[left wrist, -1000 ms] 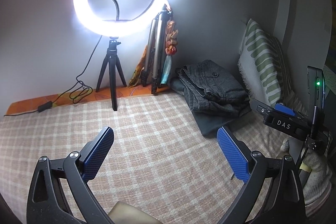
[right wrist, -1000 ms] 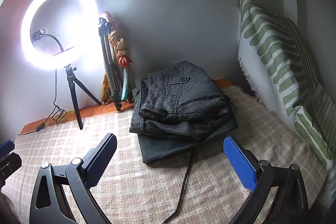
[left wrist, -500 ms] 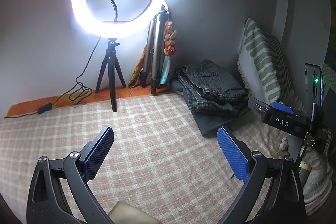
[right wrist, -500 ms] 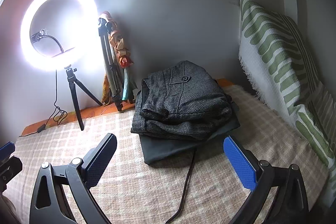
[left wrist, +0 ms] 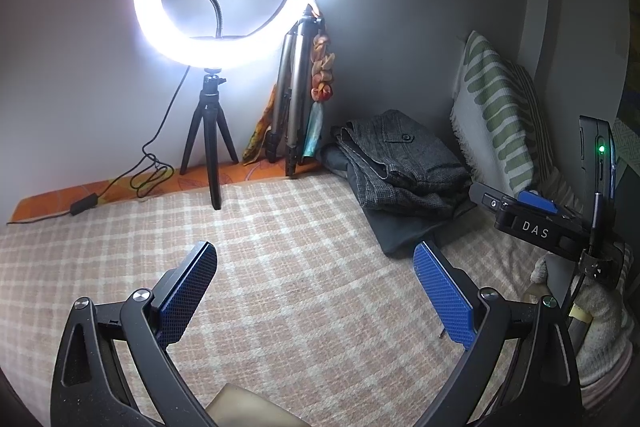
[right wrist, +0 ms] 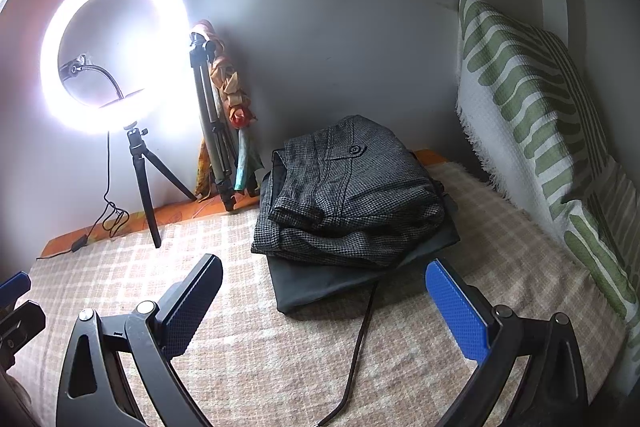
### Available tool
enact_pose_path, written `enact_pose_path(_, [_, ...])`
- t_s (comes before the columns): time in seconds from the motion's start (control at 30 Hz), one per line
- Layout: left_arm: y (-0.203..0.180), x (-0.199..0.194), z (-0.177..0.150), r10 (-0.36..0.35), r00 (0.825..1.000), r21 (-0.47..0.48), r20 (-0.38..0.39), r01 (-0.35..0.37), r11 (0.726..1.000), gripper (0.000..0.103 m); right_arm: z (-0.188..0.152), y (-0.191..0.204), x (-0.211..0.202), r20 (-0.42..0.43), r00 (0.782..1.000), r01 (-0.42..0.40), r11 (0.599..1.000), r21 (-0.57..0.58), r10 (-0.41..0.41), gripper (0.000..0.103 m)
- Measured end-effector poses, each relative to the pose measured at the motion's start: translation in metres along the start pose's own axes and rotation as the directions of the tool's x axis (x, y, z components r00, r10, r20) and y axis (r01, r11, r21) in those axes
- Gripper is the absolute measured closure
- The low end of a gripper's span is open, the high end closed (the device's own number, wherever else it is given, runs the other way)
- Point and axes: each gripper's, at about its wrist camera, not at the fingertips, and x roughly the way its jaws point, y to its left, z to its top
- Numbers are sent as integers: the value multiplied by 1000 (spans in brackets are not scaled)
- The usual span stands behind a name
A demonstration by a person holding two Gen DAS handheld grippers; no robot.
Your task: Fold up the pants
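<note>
Folded grey houndstooth pants (right wrist: 352,203) lie on top of a flat dark grey folded garment (right wrist: 328,283) on the checked bed cover, near the back wall. They also show in the left wrist view (left wrist: 404,167) at the right. My right gripper (right wrist: 324,291) is open and empty, hovering just in front of the pile. My left gripper (left wrist: 316,279) is open and empty over bare cover, left of the pile. The right gripper's body (left wrist: 536,223) shows at the right edge of the left wrist view.
A lit ring light on a small tripod (left wrist: 212,155) stands at the back left, its cable (left wrist: 148,171) trailing along the wall. A folded tripod with cloth (right wrist: 216,147) leans on the wall. A green striped pillow (right wrist: 532,115) stands at the right. A dark cord (right wrist: 360,343) lies on the cover.
Both grippers have drifted back slightly from the pile and stay open. The pants have not moved.
</note>
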Motion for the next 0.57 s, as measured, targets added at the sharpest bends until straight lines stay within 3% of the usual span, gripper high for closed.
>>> enact_pose_path(0.57, [2, -2, -2, 1, 1000, 17, 13, -2, 1000, 4, 0, 2, 2, -2, 1000, -2, 1000, -8, 2, 0])
